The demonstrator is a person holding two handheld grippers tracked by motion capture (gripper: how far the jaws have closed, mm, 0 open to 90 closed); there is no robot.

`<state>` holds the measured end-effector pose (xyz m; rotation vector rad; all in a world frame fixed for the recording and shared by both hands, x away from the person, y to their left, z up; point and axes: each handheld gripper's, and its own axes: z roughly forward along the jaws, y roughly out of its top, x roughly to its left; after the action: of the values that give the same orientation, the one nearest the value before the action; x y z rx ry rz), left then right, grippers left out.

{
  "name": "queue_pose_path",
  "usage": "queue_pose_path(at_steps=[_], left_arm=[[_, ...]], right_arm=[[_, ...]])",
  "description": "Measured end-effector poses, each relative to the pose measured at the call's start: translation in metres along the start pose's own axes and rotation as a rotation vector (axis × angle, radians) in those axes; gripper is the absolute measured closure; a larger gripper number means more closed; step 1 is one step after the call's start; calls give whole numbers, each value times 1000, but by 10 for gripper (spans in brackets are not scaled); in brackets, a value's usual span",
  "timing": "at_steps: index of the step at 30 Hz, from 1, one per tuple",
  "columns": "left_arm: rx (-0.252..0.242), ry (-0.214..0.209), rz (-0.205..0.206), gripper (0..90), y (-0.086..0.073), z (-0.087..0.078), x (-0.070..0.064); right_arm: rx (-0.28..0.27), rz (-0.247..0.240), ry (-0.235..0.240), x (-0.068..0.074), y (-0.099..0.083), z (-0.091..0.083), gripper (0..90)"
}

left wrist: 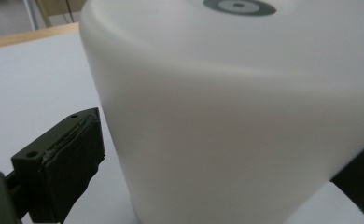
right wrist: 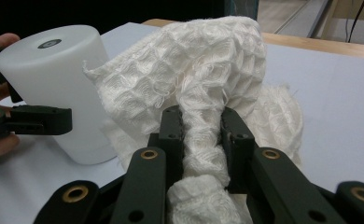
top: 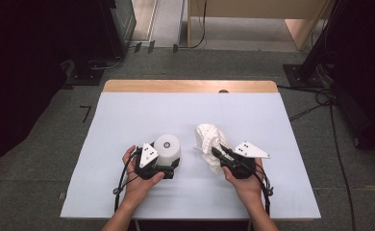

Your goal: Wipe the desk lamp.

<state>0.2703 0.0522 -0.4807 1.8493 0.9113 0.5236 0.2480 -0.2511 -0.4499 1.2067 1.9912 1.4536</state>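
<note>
A white cylinder [top: 168,146] with a grey disc on top stands upright on the table. My left gripper [top: 162,163] straddles its near side, and in the left gripper view the cylinder [left wrist: 236,107] sits between the two jaws, which rest against its sides. To the right of it is a crumpled white waffle-weave cloth [top: 208,138]. My right gripper [top: 218,150] is shut on a bunched fold of that cloth [right wrist: 203,70], which is pinched between the pads [right wrist: 173,128] and rises above them. The cloth leans next to the cylinder [right wrist: 54,79].
The table [top: 128,115] has a pale cover and a bare wooden strip along its far edge [top: 190,86]. Bare cover lies on all sides of the two objects. Cables and stand bases [top: 301,74] are on the floor beyond.
</note>
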Motion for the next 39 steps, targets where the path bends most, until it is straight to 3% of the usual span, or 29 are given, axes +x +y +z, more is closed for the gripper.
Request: queue_pose_path(at_steps=[5, 7, 10, 12, 14, 18, 21, 24, 26, 27, 28, 34, 39], left_arm=[[25, 95, -60, 0, -2, 2, -16], [60, 149, -74, 0, -2, 8, -23], [69, 227, -99, 0, -1, 12, -26], [56, 218, -108, 1, 0, 12, -25], [47, 211, -101, 58, -1, 11, -24], [33, 164, -76, 78, -1, 8, -17], [30, 44, -74, 79, 0, 5, -2], [32, -139, -93, 79, 5, 2, 7], [37, -217, -75, 79, 8, 0, 6], [37, -217, -75, 79, 8, 0, 6], [63, -265, -49, 79, 12, 1, 2], [97, -374, 3, 79, 18, 2, -15], [79, -404, -16, 79, 23, 1, -19]], right_arm=[[-4, 0, -1, 0, 1, -1, 742], [-2, -2, 1, 0, 0, 0, 742], [4, -3, 4, 3, 0, 2, 741], [3, -9, 8, 3, -1, 3, 741], [2, -8, 8, 3, -1, 3, 741], [1, -4, 9, 3, 0, 3, 742], [-11, -5, 9, 4, 2, 0, 741], [-47, -1, 28, 8, 9, -6, 742], [-74, 4, 50, 12, 15, -11, 742], [-74, 4, 50, 12, 15, -11, 742], [-99, -11, 65, 16, 20, -15, 742], [-130, -13, 119, 29, 27, -19, 741], [-106, -29, 133, 35, 23, -12, 741]])
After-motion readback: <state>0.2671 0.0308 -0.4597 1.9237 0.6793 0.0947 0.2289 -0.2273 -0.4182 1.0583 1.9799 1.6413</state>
